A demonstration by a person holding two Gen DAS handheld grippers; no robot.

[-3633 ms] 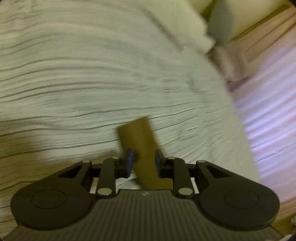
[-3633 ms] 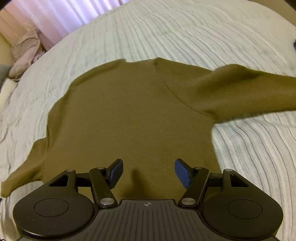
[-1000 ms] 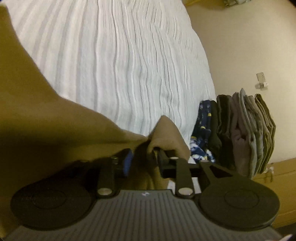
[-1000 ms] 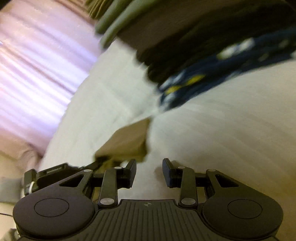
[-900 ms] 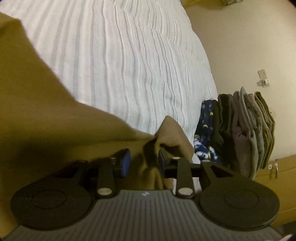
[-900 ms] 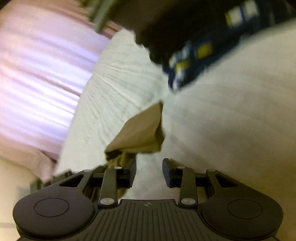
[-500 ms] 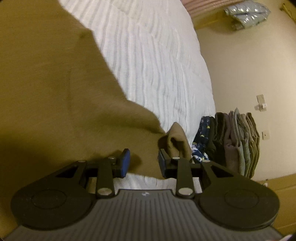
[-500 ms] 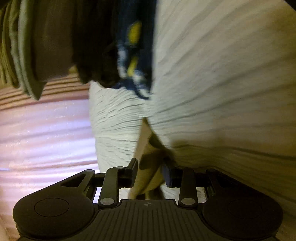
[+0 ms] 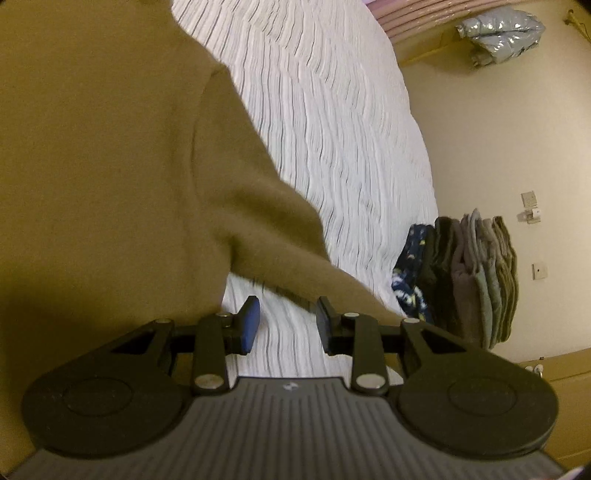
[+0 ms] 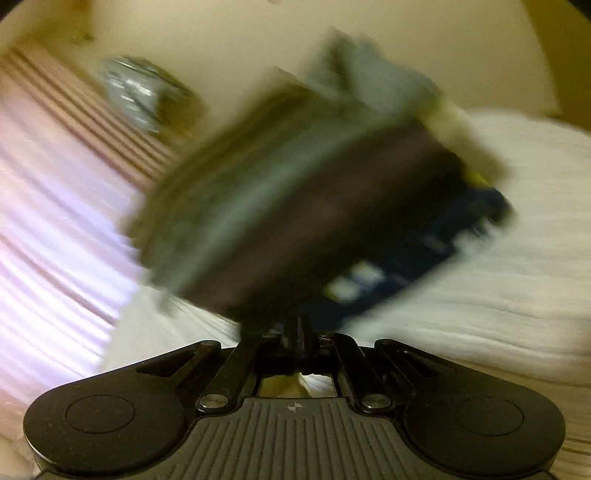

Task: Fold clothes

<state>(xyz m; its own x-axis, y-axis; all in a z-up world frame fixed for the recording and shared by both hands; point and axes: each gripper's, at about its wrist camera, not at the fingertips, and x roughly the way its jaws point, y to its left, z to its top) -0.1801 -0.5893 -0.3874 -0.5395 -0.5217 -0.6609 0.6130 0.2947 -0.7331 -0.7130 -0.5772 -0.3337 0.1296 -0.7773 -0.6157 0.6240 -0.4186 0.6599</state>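
Observation:
An olive-brown sweater lies spread on the white striped bedspread. One sleeve runs down to the right and passes behind the right finger of my left gripper, which is open and empty just above the bedspread. My right gripper has its jaws pressed together; a bit of tan cloth shows just behind them. The right wrist view is heavily blurred.
A stack of folded clothes stands at the bed's edge by the cream wall; it fills the blurred right wrist view. A silver jacket lies on a far ledge. Pink curtains hang on the left.
My left gripper let go of the sleeve cuff, opened and drew back. My right gripper closed on the sleeve end and swung towards the folded stack.

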